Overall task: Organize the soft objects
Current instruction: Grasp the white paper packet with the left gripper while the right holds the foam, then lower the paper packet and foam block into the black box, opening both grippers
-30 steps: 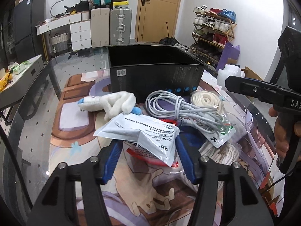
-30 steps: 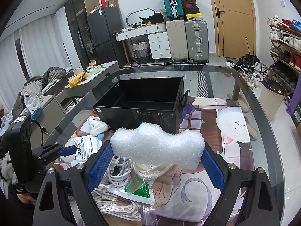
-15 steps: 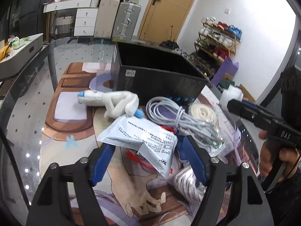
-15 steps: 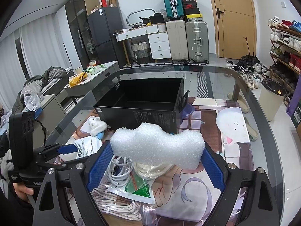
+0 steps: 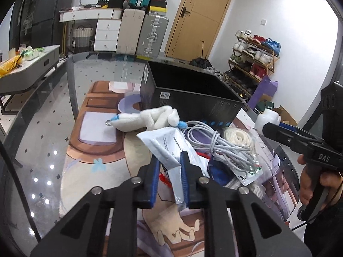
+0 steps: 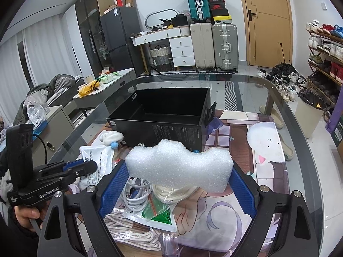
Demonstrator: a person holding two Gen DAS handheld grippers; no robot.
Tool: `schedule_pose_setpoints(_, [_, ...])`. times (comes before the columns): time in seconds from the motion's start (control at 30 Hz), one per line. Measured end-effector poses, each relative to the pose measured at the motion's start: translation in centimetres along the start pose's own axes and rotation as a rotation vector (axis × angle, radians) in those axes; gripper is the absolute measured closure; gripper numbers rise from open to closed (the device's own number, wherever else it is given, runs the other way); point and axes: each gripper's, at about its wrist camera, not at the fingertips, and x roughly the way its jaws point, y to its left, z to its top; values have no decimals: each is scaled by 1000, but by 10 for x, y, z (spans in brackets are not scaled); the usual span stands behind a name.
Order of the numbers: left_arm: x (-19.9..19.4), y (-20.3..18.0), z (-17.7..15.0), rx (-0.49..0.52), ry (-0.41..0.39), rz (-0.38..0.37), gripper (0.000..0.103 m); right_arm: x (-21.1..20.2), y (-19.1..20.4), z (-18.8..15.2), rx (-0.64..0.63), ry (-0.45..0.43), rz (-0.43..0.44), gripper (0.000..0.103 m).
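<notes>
Foam block [image 6: 180, 167]: pinched between the right gripper's [image 6: 178, 184] blue pads, above the pile.
White packet [image 5: 171, 150]: clamped in the left gripper [image 5: 170, 180]; its lower end is hidden by the fingers.
Pile: grey cable [image 5: 216, 143], rope coil [image 5: 236, 136], plush toy [image 5: 148, 118], partly overlapped.
Black box [image 6: 163, 115]: open, beyond the pile toward the glass table's [image 6: 300, 150] far edge.

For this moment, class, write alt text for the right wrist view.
The right hand-held gripper clamps a white lumpy foam block above coiled white cables, facing an open black rectangular box on the glass table.
</notes>
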Motion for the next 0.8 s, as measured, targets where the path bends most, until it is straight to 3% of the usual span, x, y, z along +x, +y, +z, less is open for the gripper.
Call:
schedule_pose_setpoints(0.4, [-29, -2, 6, 10, -82, -8, 91, -2, 7, 0, -35, -19, 14, 12])
schedule_pose_setpoints(0.8, [-29, -12, 40, 27, -148, -17, 91, -1, 11, 15, -89, -41, 12, 12])
